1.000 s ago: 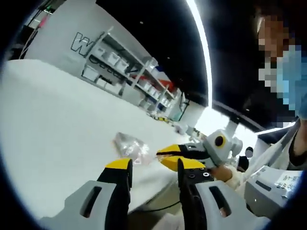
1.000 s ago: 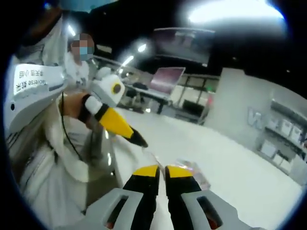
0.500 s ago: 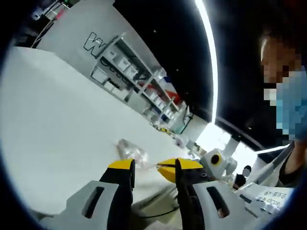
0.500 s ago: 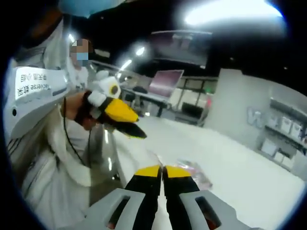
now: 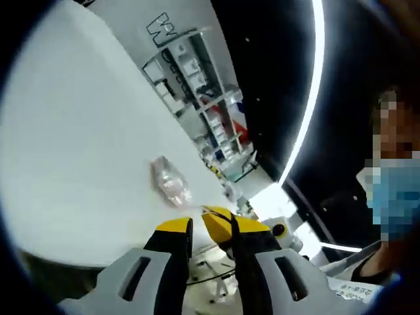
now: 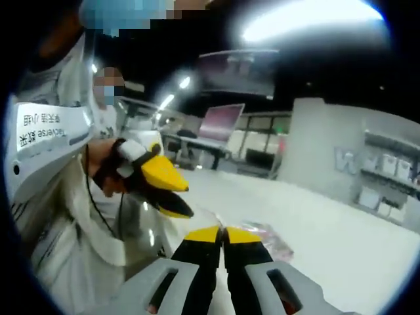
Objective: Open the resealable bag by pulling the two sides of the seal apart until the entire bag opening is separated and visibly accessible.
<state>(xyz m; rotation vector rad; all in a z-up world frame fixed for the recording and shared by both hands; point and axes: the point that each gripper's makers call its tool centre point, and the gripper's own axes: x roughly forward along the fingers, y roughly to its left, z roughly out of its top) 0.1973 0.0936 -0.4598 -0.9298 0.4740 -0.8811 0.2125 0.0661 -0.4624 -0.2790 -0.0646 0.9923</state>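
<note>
The clear resealable bag (image 5: 169, 184), with pinkish contents, lies on the white table (image 5: 79, 131) close to its near edge. In the left gripper view my left gripper (image 5: 211, 226) stands open just short of the bag's near end. The yellow tip of the right gripper pokes in between its jaws. In the right gripper view my right gripper (image 6: 223, 231) is shut, apparently pinching the thin near edge of the bag (image 6: 266, 237). The left gripper (image 6: 187, 200) comes in from the left with its jaws parted, a short way above that edge.
Shelves with bins (image 5: 190, 72) line the far wall. A person in a white coat (image 6: 59, 197) stands close on the left of the right gripper view. Desks with monitors (image 6: 220, 121) stand behind. The table's front edge (image 5: 98, 262) runs just under the grippers.
The left gripper has come down and closer to the right gripper's tips, and its jaws have narrowed. The left view has rolled with the hand. The right gripper stays shut.
</note>
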